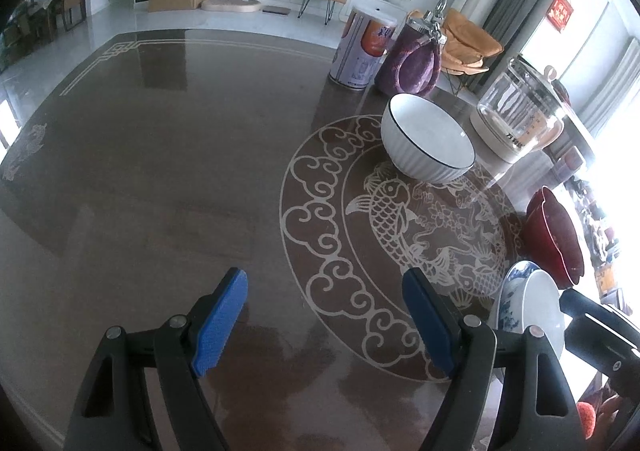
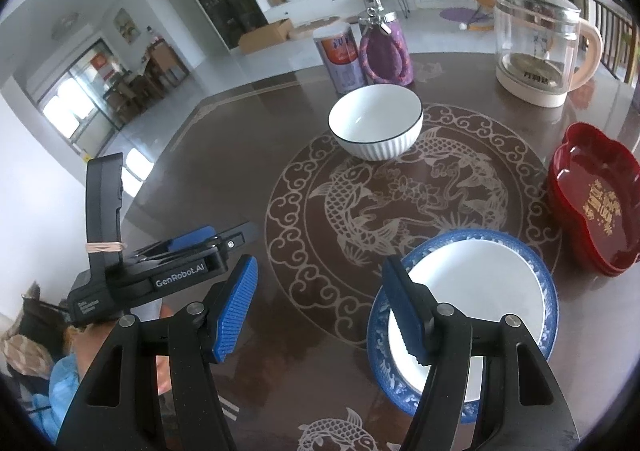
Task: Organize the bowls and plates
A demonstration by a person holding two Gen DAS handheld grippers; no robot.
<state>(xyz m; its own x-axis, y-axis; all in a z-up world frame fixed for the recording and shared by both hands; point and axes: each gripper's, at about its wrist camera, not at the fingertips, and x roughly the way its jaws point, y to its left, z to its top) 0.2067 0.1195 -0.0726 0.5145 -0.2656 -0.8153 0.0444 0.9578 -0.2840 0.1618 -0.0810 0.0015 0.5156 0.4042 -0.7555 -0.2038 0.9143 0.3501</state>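
A white ribbed bowl (image 2: 376,123) with a dark rim stands upright past the table's fish medallion, also visible in the left wrist view as the bowl (image 1: 428,139). Nearer, a white plate (image 2: 480,283) lies on a blue-patterned plate (image 2: 549,291). Stacked red flower-shaped plates (image 2: 592,199) sit at the right. My right gripper (image 2: 320,271) is open and empty, its right finger over the blue plate's left rim. My left gripper (image 1: 324,283) is open over bare table, left of the plate stack (image 1: 536,311); it also shows from the side in the right wrist view (image 2: 240,235).
A glass kettle (image 2: 536,51) stands at the back right. A printed can (image 2: 340,55) and a purple-wrapped jar (image 2: 384,47) stand behind the bowl. The dark glossy table (image 1: 160,151) stretches left, its edge running along the far left.
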